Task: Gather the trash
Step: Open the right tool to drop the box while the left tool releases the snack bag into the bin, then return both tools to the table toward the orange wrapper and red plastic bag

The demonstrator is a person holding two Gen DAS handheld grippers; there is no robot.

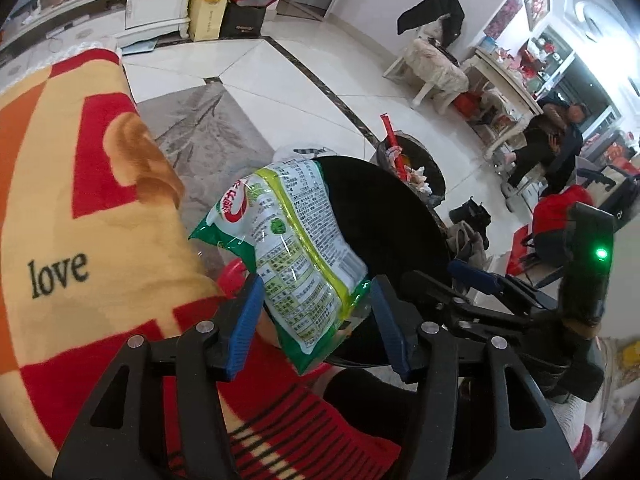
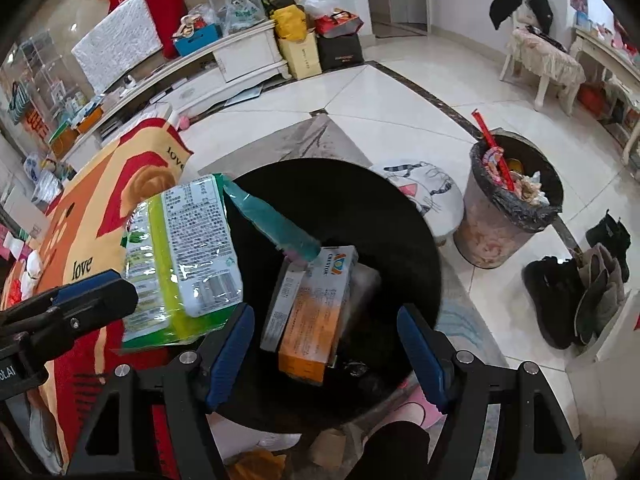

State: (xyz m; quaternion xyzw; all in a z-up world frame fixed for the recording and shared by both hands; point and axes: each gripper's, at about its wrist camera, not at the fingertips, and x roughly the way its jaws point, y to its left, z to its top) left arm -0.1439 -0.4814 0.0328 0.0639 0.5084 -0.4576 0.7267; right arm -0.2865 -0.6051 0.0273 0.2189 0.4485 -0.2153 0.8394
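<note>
A green and white snack bag (image 1: pixel 288 240) hangs between the blue fingers of my left gripper (image 1: pixel 316 284), over the near rim of a round black bin (image 1: pixel 380 220). The jaws stand wide apart and the pads do not press the bag. In the right wrist view the same bag (image 2: pixel 184 252) shows beside one left finger (image 2: pixel 92 292). My right gripper (image 2: pixel 325 312) is open above the bin (image 2: pixel 360 200) with nothing between its pads. Below it inside the bin lie an orange and white box (image 2: pixel 316 304) and a teal wrapper (image 2: pixel 276 220).
A red and orange blanket printed "love" (image 1: pixel 80 200) covers the left. Beyond the bin stand a cat-print stool (image 2: pixel 424 196) and a full trash can with a black liner (image 2: pixel 516 200). Dark shoes (image 2: pixel 580 292) line the right. A person (image 1: pixel 560 136) sits far right.
</note>
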